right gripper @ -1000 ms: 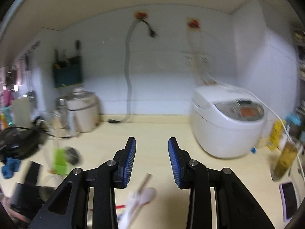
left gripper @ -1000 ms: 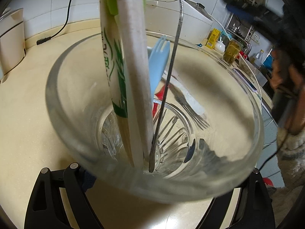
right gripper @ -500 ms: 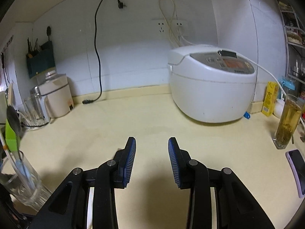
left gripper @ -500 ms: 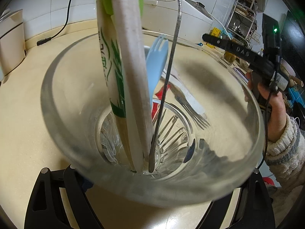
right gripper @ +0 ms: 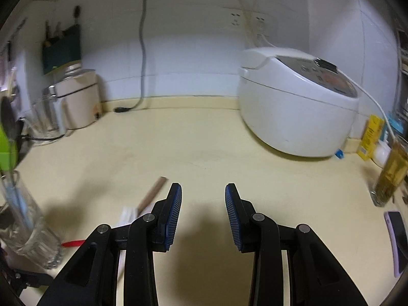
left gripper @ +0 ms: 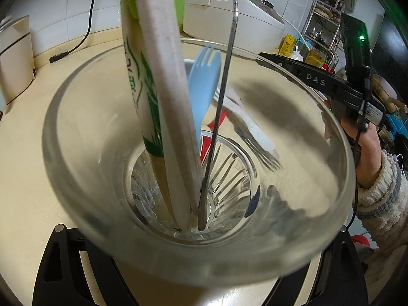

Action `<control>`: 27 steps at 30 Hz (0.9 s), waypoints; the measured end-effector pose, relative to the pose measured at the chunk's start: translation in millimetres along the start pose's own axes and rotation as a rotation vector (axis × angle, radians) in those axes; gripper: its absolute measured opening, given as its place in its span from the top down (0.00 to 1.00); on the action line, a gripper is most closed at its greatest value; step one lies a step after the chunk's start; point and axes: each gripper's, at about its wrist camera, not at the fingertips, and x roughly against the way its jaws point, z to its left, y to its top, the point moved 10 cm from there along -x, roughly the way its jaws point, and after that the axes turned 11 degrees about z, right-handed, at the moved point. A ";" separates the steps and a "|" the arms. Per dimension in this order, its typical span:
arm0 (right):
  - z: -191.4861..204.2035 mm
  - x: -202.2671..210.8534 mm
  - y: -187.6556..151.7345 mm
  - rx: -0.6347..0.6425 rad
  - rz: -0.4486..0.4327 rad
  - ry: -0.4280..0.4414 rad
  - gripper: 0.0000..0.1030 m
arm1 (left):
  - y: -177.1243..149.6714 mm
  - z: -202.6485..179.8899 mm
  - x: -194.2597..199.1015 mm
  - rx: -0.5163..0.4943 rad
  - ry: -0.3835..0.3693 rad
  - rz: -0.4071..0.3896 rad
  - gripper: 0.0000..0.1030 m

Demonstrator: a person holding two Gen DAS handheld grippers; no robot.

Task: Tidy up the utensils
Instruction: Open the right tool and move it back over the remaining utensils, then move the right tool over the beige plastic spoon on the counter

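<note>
The left gripper [left gripper: 199, 267] has its two fingers [left gripper: 76, 267] spread wide around the lower wall of a clear glass tumbler [left gripper: 84, 173], one finger on each side of it, so the glass is held between them and fills nearly the whole left wrist view. Standing in the glass, leaning toward the far rim from the fingers, are a pair of chopsticks in a white and green paper sleeve [left gripper: 142, 84], a white-handled utensil [left gripper: 165, 76] with an orange band at its top, and a thin metal spoon handle [left gripper: 224, 81] whose end rests on the ribbed bottom. Seen through the glass, beyond the fingers on the cream tabletop [left gripper: 23, 168], lie a pale blue plastic fork [left gripper: 204, 81], a metal fork [left gripper: 262, 150] and something red. The right gripper [right gripper: 203, 214] hangs above the bare tabletop with its blue-padded fingers [right gripper: 174, 214] parted by a moderate gap and nothing between them. Just outside its left finger lies a single wooden chopstick [right gripper: 153, 193] beside a white wrapper, and farther left the same glass stands gripped. Ahead of the right fingers, well apart, sits a white rice cooker [right gripper: 298, 104], and a person's hand [left gripper: 364, 148] in a knitted sleeve holds the right tool.
</note>
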 end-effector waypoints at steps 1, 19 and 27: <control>5.7 -1.4 0.5 0.013 0.006 0.024 0.65 | 0.2 0.3 0.0 0.000 -0.001 0.000 0.12; 37.4 -40.4 -6.5 0.092 0.188 0.060 0.65 | -4.5 5.7 3.4 0.005 -0.011 -0.003 0.12; 18.6 -54.5 -12.6 0.026 0.255 0.004 0.65 | -7.1 10.8 5.8 0.008 -0.018 -0.005 0.12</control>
